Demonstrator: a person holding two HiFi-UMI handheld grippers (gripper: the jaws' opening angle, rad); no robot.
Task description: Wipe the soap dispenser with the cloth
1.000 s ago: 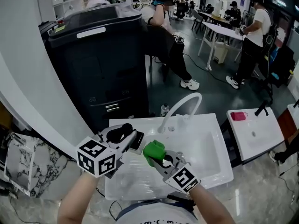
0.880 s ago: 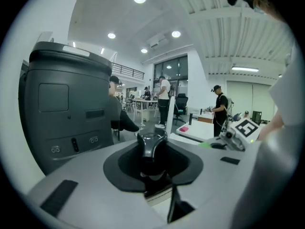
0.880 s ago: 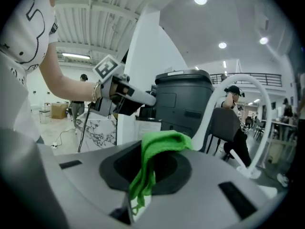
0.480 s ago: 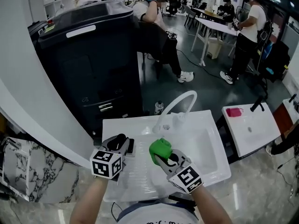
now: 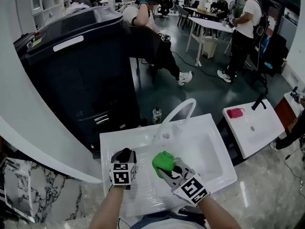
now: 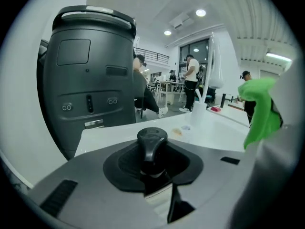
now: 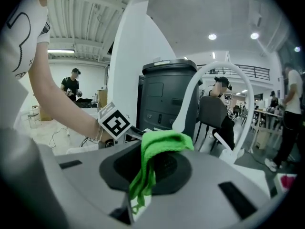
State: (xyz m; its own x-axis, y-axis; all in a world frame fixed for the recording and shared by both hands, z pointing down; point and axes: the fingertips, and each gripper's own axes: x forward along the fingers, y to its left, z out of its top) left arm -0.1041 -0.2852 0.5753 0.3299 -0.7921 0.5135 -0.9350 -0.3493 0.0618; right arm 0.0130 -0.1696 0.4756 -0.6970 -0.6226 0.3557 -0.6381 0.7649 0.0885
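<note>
The soap dispenser [image 5: 125, 152] is dark with a black pump head [image 6: 152, 138]. My left gripper [image 5: 124, 157] is shut on it, low over the left rim of the white sink [image 5: 209, 151]. Its body is hidden between the jaws. A bright green cloth [image 5: 164, 160] is bunched in my right gripper [image 5: 167, 166], which is shut on it just right of the dispenser, over the basin. In the right gripper view the cloth [image 7: 161, 147] drapes over the jaws and the left gripper's marker cube [image 7: 114, 123] shows close behind it. Cloth and dispenser stand a little apart.
A white arched faucet [image 5: 177, 110] rises at the sink's back edge. A tall black machine [image 5: 76, 70] stands behind on the left. A second white sink [image 5: 252, 128] with a pink item [image 5: 234, 112] is to the right. A bottle [image 5: 156, 114] stands on the floor; several people are beyond.
My left gripper has come down with the dispenser, from above the sink's left side to just over its rim. The right gripper with the cloth has shifted only slightly.
</note>
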